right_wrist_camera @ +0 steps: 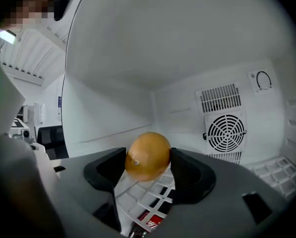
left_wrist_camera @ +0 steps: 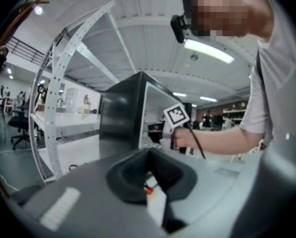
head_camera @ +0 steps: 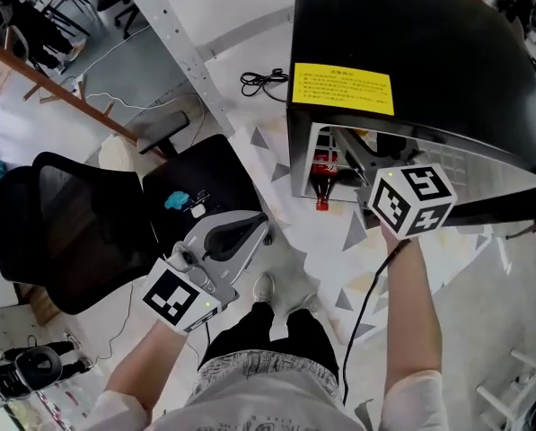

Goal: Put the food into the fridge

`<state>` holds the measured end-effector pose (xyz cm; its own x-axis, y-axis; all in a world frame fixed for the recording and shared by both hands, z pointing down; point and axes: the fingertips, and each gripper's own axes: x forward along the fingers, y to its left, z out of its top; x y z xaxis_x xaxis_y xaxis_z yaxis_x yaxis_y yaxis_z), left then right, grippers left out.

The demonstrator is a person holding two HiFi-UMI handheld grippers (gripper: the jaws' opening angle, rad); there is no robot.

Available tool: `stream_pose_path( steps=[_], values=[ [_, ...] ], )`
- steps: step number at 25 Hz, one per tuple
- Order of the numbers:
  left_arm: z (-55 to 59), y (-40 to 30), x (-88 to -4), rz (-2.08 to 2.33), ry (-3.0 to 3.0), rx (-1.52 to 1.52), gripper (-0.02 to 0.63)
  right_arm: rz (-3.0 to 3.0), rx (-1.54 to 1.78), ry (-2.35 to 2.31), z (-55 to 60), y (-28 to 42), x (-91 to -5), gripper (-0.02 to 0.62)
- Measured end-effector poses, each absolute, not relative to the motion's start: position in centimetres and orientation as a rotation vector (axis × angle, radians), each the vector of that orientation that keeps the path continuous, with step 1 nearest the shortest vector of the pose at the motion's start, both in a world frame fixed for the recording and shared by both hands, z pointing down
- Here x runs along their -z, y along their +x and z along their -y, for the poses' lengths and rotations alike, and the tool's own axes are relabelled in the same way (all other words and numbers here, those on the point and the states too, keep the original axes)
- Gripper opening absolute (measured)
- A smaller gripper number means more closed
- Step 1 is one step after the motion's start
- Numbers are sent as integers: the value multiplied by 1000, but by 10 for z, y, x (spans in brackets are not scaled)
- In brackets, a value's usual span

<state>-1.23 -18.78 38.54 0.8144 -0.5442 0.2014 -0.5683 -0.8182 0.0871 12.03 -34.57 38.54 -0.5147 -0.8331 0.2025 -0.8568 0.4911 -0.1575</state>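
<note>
Right gripper (right_wrist_camera: 148, 166) reaches inside the fridge (head_camera: 429, 61), above the wire shelf (right_wrist_camera: 142, 198); its fingers are clamped on a round orange-yellow fruit (right_wrist_camera: 148, 155), one at each side. Left gripper (left_wrist_camera: 150, 155) is outside the fridge, fingers together, holding nothing.

Black mesh-backed office chair (head_camera: 70, 232) stands on the pale floor (head_camera: 250, 52). Coiled black cable (head_camera: 264, 83) lies well apart from it, near a white perforated metal upright (head_camera: 180, 43).

Overhead, the fridge (head_camera: 429, 52) is hiding the jaws of the right gripper (right_wrist_camera: 148, 158), whose body is half-covering a bottle (right_wrist_camera: 150, 221).
</note>
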Motion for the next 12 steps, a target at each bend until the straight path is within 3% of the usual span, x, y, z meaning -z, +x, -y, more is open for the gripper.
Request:
stream_pose_path(
  steps=[12],
  values=[
    [199,-12,-387,969,2852,-191,6,2471,-187,1393,384,112,-407,276]
  ],
)
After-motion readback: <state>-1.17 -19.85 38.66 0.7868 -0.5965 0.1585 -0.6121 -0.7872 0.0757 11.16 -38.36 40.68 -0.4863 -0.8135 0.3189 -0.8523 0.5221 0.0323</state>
